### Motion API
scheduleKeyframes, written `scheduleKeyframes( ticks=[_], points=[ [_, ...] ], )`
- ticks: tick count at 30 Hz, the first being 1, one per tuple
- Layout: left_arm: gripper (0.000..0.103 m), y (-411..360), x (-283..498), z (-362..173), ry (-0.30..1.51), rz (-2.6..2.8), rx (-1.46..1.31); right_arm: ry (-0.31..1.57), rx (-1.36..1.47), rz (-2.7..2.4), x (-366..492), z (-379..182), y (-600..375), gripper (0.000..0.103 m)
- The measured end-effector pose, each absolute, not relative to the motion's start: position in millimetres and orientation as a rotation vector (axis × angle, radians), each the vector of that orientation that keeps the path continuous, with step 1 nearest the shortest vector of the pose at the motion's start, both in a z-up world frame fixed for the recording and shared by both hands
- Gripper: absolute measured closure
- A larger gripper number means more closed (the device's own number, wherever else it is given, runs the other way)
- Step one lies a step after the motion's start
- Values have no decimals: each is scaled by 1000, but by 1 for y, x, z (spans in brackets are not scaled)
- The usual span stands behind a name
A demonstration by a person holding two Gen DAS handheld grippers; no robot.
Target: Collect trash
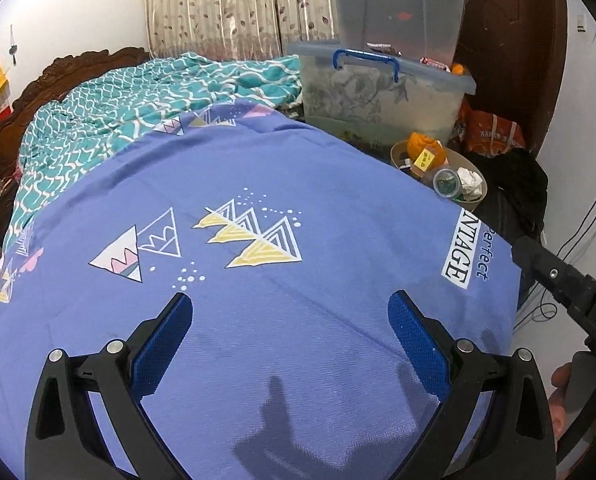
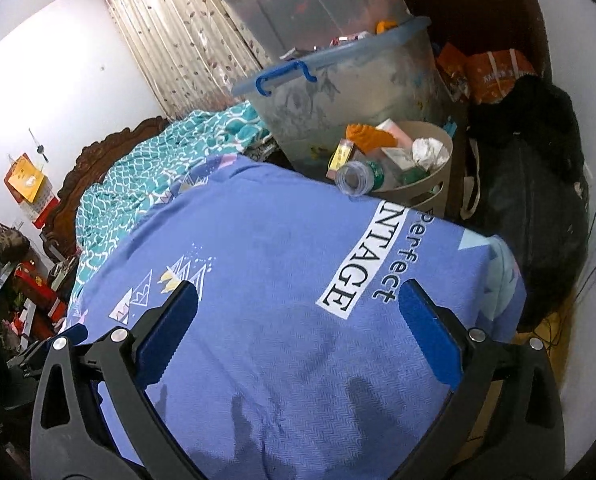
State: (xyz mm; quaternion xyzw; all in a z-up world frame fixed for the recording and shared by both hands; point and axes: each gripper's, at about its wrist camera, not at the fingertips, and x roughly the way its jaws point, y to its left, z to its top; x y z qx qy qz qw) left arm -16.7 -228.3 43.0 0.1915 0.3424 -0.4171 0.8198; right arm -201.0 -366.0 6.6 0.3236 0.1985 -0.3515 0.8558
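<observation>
A beige trash basket (image 1: 481, 197) (image 2: 430, 196) stands beside the bed's far right corner. It holds a clear plastic bottle (image 1: 446, 182) (image 2: 354, 178), crumpled white paper (image 1: 471, 179) (image 2: 430, 150), an orange wrapper (image 1: 420, 142) (image 2: 368, 134) and small boxes. My left gripper (image 1: 290, 300) hovers open over the blue bedsheet (image 1: 258, 184) with nothing between its blue pads. My right gripper (image 2: 298, 288) also stands wide open and empty above the sheet, short of the basket. Part of the right gripper shows at the right edge of the left wrist view.
Stacked clear storage boxes (image 1: 382, 92) (image 2: 338, 80) sit behind the basket. A black bag (image 2: 530, 200) and orange bags (image 2: 494, 76) lie to its right, with cables along the wall. A teal blanket (image 1: 118, 120) covers the bed's far end by a wooden headboard.
</observation>
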Motion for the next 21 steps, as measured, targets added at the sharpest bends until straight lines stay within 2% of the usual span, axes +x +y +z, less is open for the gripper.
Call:
scheduleKeyframes(
  ticks=[21],
  points=[
    [9, -224, -14, 41, 712, -790, 450, 378, 668, -783, -203, 16, -365, 4]
  ],
)
